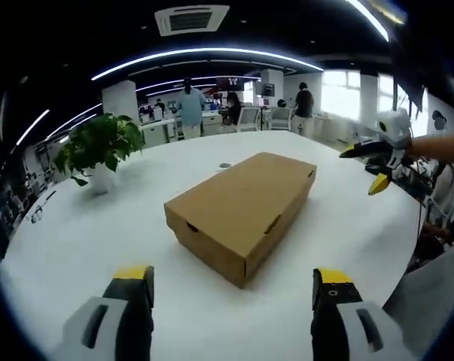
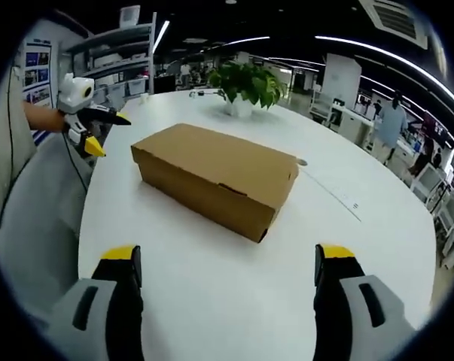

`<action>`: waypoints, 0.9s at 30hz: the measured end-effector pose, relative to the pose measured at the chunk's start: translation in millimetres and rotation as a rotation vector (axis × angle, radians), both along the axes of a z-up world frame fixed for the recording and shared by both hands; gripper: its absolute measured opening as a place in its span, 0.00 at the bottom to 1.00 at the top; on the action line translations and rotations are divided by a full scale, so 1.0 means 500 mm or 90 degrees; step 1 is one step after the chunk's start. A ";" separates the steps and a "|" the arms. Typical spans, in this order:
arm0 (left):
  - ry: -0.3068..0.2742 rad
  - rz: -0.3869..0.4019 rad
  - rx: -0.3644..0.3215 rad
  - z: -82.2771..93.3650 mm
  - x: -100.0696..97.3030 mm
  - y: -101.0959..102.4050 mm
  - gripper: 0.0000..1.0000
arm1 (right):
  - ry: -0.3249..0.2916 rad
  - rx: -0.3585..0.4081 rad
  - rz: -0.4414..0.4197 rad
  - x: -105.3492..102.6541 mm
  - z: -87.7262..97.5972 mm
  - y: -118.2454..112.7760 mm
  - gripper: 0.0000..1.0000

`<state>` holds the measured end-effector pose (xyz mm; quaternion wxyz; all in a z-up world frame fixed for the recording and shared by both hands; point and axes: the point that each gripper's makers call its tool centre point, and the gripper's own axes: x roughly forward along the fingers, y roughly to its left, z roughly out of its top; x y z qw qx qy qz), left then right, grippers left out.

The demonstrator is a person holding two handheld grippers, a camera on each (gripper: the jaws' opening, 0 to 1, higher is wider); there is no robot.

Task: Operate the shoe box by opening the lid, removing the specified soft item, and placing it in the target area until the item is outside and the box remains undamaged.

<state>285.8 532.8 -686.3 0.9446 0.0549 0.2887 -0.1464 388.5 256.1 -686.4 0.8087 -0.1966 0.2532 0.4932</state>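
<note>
Closed cardboard shoe box (image 1: 242,213) sitting lid-on near the middle of the white tabletop (image 1: 83,233), nothing touching it. Left gripper (image 1: 234,282) spread wide open, hanging short of the box's near corner. Right gripper (image 2: 228,259) also wide open, aimed at the box's long side, clear of it. Potted plant (image 1: 99,150) further back, well apart from the box.

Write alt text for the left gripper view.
A closed cardboard shoe box sits on a white table, untouched, with the left tool open in front of it. The right tool hovers open at the right, and a potted plant stands at the left.
</note>
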 end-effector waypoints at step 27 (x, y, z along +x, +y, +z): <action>0.043 0.061 -0.015 -0.086 0.064 -0.027 0.66 | 0.019 0.008 0.025 0.122 -0.051 0.096 0.65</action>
